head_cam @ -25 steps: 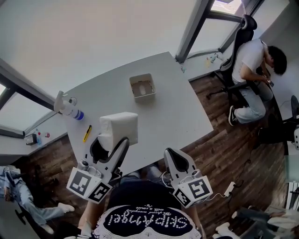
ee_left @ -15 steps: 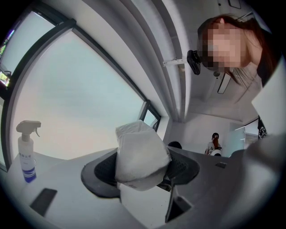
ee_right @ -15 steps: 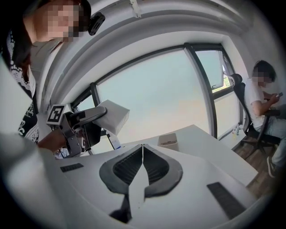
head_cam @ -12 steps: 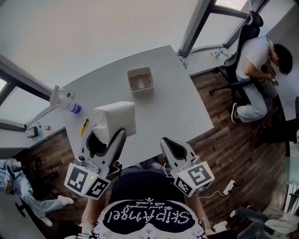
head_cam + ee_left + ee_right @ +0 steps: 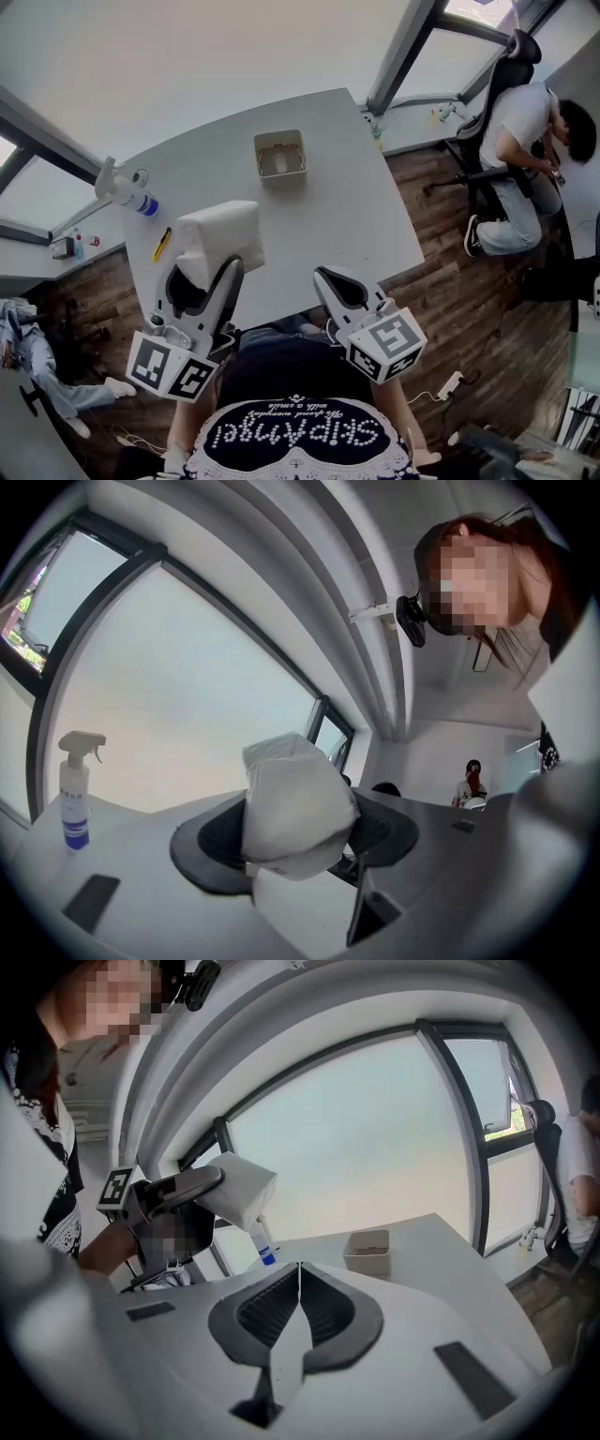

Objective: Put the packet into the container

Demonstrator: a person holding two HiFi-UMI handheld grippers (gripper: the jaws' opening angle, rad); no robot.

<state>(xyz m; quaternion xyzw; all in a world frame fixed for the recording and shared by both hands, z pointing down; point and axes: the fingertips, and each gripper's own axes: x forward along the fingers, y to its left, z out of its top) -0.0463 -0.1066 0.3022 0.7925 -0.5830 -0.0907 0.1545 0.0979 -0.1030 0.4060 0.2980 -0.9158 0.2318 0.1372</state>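
- The left gripper (image 5: 298, 841) is closed on the packet (image 5: 292, 803); its dark fingers (image 5: 208, 844) are spread only as far as the packet's bulk allows and press it from both sides; the packet bulges up and over them.
- The packet is held in the air on the near side of the container (image 5: 280, 155), well apart from it and above the near-left part of the worktop (image 5: 361, 220); no part of it touches the container.
- The right gripper (image 5: 300, 1283) has its fingers brought together edge to edge with nothing between them; it sits near-right of the container, by the worktop's near edge.
- The packet is white, plump and pillow-like, and dents where it is pinched; it looks light and soft rather than stiff; a hold across its middle, as now, seems the safe one; a grip on a corner would likely let it sag or swing; its smooth wrapper may be slippery, so a slack squeeze risks a drop.
- The container is a small pale open-topped box; the packet looks broad against its mouth, though it is nearer the camera, so I cannot tell whether it goes in flat; being soft, it should give a little at the rim.
- A spray bottle (image 5: 127, 195) stands left of the container and a yellow tool (image 5: 162, 244) lies near-left of it; neither lies between packet and container.
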